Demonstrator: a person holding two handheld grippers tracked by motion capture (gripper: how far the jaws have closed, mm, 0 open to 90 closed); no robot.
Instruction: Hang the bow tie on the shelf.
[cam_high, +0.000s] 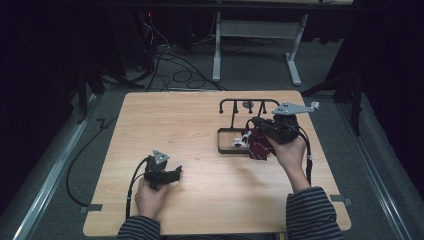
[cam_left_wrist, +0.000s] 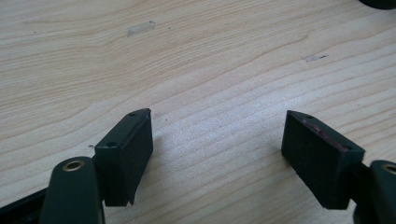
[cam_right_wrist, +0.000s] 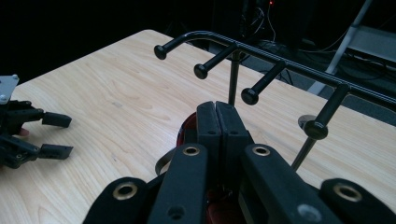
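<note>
A black rack (cam_high: 250, 101) with several knobbed pegs stands on a dark rimmed base (cam_high: 226, 131) at the table's right back. In the right gripper view the rack's pegs (cam_right_wrist: 252, 93) stick out just above and beyond my jaws. My right gripper (cam_high: 251, 136) is over the base, its jaws pressed together (cam_right_wrist: 216, 109) on a dark red object (cam_high: 259, 145), perhaps a mug, whose red body (cam_right_wrist: 187, 128) shows below them. My left gripper (cam_high: 176, 173) rests low at the front left, open (cam_left_wrist: 217, 140) over bare wood with nothing between the jaws.
The wooden table (cam_high: 200, 130) has bare wood between the two hands. My left gripper (cam_right_wrist: 53, 135) shows far off in the right gripper view. Cables (cam_high: 170, 65) and a white desk frame (cam_high: 260, 35) lie on the floor beyond the far edge.
</note>
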